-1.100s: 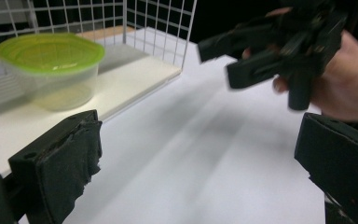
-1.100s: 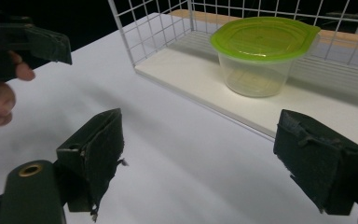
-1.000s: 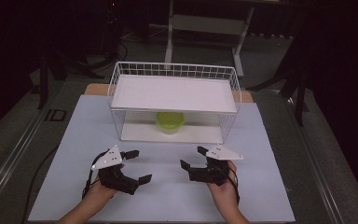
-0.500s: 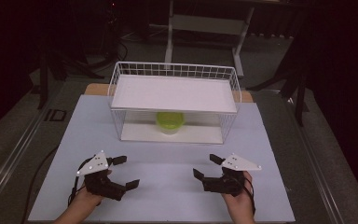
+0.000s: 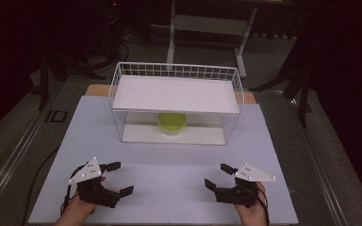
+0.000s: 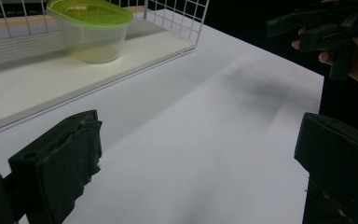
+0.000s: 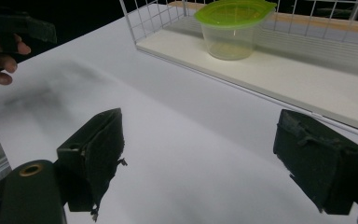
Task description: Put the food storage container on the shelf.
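Now we count one clear plastic tub with a lime-green lid [image 5: 171, 124] at twelve o'clock, on the lower shelf of one white wire rack [image 5: 176, 73]. Our two grippers, left black gripper [image 5: 118, 177] at seven and right black gripper [image 5: 218, 176] at five, hold jaws spread, empty, above the white table [image 5: 165, 160].

One lidded container [image 5: 172, 124], one wire rack [image 5: 176, 103], two claws, one table [image 5: 169, 188]

White desk [image 5: 169, 179] under wire rack; grey floor around desk; metal stand [image 5: 207, 23] behind desk; "ID" mark [image 5: 55, 116] left of desk.
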Tool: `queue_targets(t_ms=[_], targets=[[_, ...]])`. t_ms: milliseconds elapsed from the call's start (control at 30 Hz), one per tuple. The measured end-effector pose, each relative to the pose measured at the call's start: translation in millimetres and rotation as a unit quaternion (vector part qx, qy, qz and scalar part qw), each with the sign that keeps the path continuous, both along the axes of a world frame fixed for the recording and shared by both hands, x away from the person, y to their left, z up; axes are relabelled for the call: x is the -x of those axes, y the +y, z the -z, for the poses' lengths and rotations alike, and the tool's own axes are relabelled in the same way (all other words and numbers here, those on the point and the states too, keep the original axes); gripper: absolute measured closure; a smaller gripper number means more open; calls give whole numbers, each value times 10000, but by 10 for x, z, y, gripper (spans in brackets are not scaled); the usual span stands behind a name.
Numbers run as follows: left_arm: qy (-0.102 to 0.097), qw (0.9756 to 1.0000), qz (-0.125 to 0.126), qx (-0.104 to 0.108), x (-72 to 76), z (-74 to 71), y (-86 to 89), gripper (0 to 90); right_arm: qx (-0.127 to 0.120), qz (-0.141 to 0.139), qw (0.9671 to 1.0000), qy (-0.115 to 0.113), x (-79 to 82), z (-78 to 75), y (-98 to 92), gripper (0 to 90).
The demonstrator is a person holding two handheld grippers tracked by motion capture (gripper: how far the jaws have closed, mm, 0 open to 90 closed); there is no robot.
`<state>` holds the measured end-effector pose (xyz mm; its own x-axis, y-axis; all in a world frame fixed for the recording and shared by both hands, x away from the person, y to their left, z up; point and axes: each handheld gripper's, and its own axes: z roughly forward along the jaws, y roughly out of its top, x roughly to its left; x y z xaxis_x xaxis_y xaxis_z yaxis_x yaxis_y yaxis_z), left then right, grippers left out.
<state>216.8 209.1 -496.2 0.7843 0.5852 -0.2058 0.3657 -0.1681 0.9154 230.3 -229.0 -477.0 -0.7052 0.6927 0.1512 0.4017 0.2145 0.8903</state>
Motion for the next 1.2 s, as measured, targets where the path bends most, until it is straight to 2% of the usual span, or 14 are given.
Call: queue_targets(t_ms=[67, 167, 300, 367, 667, 900, 1067, 1200], targets=[[17, 10000, -6, 22, 7, 16, 5, 15, 49, -17, 10000, 4, 13, 16, -25, 160], [11, 10000, -2, -3, 14, 38, 15, 15, -28, -19, 10000, 27, 16, 37, -61, 160], [-71, 10000, -31, -2, 23, 29, 42, 15, -43, -62, 10000, -6, 13, 58, -72, 160], [-94, 9999, -66, 4, 22, 30, 56, 15, 40, -93, 9999, -25, 15, 70, -69, 160], [-91, 9999, -32, 91, 15, 52, 59, 15, 44, -181, 9998, 96, -9, 144, -65, 160], [-187, 9998, 24, 93, 46, 41, 12, 15, 189, -196, 9996, -38, -48, 177, -60, 160], [-245, 9995, -64, 196, 52, 63, 8, 15, 251, -266, 9993, -33, -92, 203, -63, 160], [-265, 9992, -152, 260, 49, 62, 27, 15, 162, -240, 9996, 52, -105, 215, -75, 160]])
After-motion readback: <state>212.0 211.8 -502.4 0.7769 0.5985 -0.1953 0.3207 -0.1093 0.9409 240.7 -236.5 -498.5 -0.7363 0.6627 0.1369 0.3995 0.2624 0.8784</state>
